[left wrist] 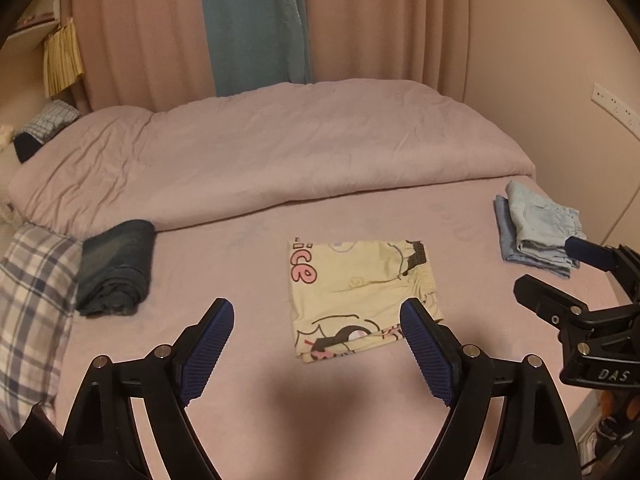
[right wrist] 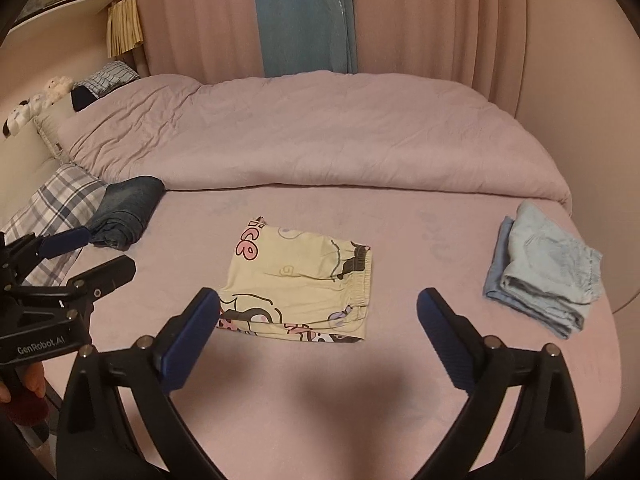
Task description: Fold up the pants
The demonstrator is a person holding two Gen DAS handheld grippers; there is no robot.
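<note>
Yellow cartoon-print pants [left wrist: 360, 300] lie folded into a flat rectangle on the pink bed sheet [left wrist: 260, 380]; they also show in the right wrist view [right wrist: 298, 292]. My left gripper [left wrist: 318, 312] is open and empty, held above the sheet just in front of the pants. My right gripper [right wrist: 318, 300] is open and empty, also above the sheet near the pants' front edge. The right gripper shows at the right of the left wrist view [left wrist: 552, 276], and the left gripper at the left of the right wrist view [right wrist: 104, 252].
Folded dark jeans [left wrist: 116, 268] lie at the left beside a plaid pillow [left wrist: 32, 304]. A folded light blue stack [right wrist: 548, 276] lies at the right near the bed's edge. A bunched pink duvet [left wrist: 280, 152] fills the back of the bed, before curtains [left wrist: 360, 20].
</note>
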